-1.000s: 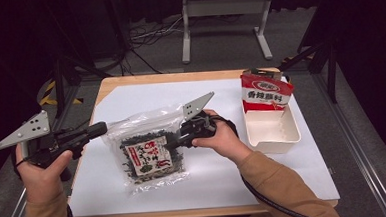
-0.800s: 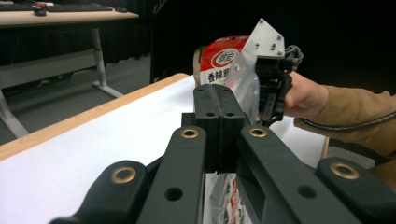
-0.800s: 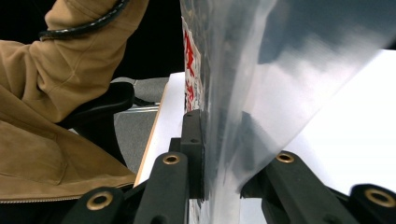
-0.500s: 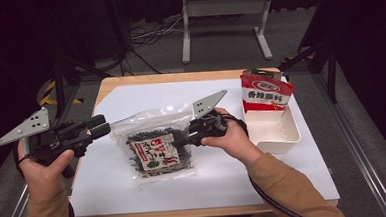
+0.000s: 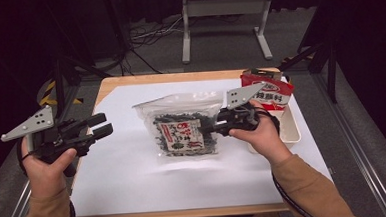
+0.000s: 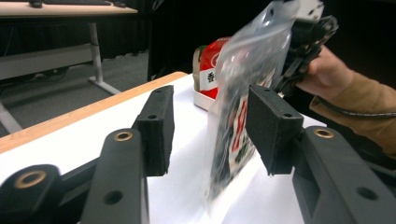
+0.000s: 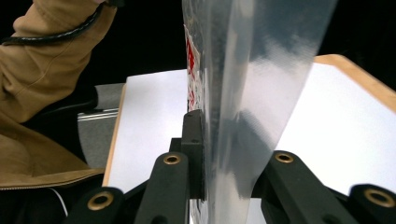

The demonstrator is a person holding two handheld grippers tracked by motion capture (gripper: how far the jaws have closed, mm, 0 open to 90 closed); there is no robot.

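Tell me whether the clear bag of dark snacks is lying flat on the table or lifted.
Lifted. The right gripper clamps the clear bag by one edge, and in the left gripper view it hangs upright above the white table.

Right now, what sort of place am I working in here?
Most likely a lab or studio set up for recording, not a kitchen. A wooden table covered by a white sheet stands in a dark room, cables trail over the grey floor, and a metal stand sits behind it.
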